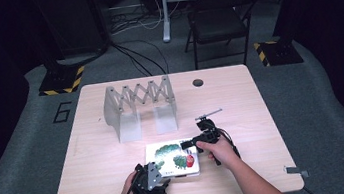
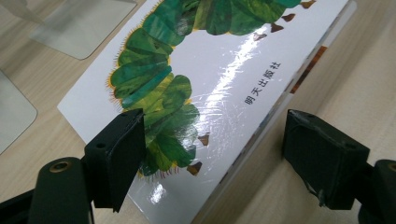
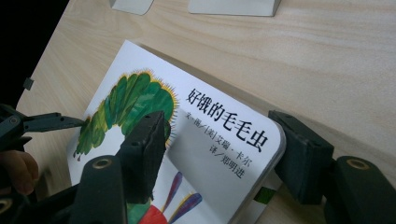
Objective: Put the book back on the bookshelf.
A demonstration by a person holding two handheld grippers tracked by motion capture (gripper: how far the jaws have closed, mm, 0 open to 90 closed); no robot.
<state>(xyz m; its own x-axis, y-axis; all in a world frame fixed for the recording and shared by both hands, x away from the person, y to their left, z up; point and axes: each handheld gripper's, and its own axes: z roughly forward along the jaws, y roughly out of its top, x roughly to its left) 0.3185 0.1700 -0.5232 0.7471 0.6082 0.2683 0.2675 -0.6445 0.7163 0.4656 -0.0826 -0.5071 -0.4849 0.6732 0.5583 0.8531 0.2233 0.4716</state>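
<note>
A white picture book (image 1: 172, 158) with a green caterpillar on its cover lay flat near the front edge of the wooden surface (image 1: 117, 154), in front of a grey folding rack (image 1: 140, 109). The left gripper (image 2: 210, 154) stood open astride the book's near corner, one jaw over the cover, the other beside the edge. The right gripper (image 3: 219, 154) straddled the opposite corner, jaws open, pads not visibly pressing it.

A grey accordion-style rack (image 1: 140, 107) stands upright on the pale wooden bench (image 1: 91, 153), toward its far side. Beyond the bench, a dark folding chair (image 1: 220, 20) sits on the floor, with what may be cables (image 1: 139, 56) nearby.
</note>
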